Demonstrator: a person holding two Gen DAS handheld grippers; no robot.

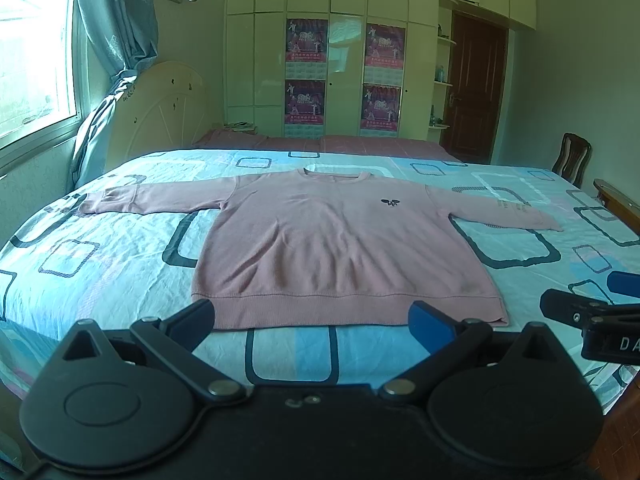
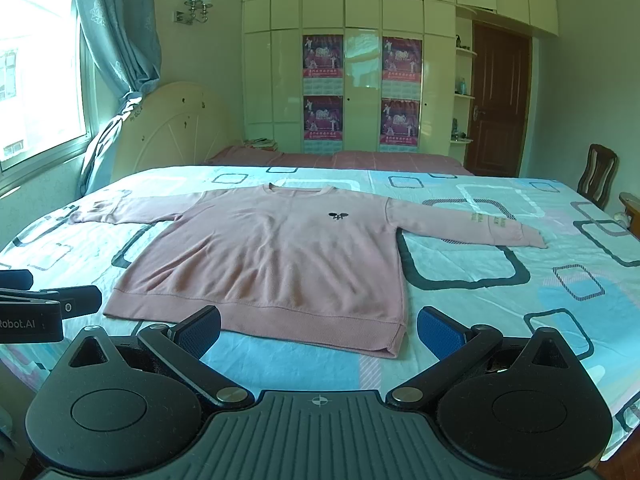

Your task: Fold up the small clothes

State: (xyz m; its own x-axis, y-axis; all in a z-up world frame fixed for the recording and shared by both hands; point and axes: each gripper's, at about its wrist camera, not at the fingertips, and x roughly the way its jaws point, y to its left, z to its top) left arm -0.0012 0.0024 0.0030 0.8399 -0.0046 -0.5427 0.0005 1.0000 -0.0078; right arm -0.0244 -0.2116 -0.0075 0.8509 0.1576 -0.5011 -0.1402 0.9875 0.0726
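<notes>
Sweater [image 1: 344,248], pink, lies flat and face up on the bed [image 1: 120,280], neck toward the far wardrobe [image 1: 344,60], hem nearest the grippers, sleeves spread out to left and right so its long axis runs across the bed. A small dark emblem sits on the chest; the lettering on one sleeve is too blurred to read. Left gripper [image 1: 314,322] and right gripper [image 2: 318,328] hover level just short of the hem, jaws spread wide, empty. "Robot.AI" shows on the left one.

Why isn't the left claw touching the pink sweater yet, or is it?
Cannot tell. In the left wrist view the open left claw has fingertips overlapping the pink sweater hem, but no view shows contact or a gap plainly.
</notes>
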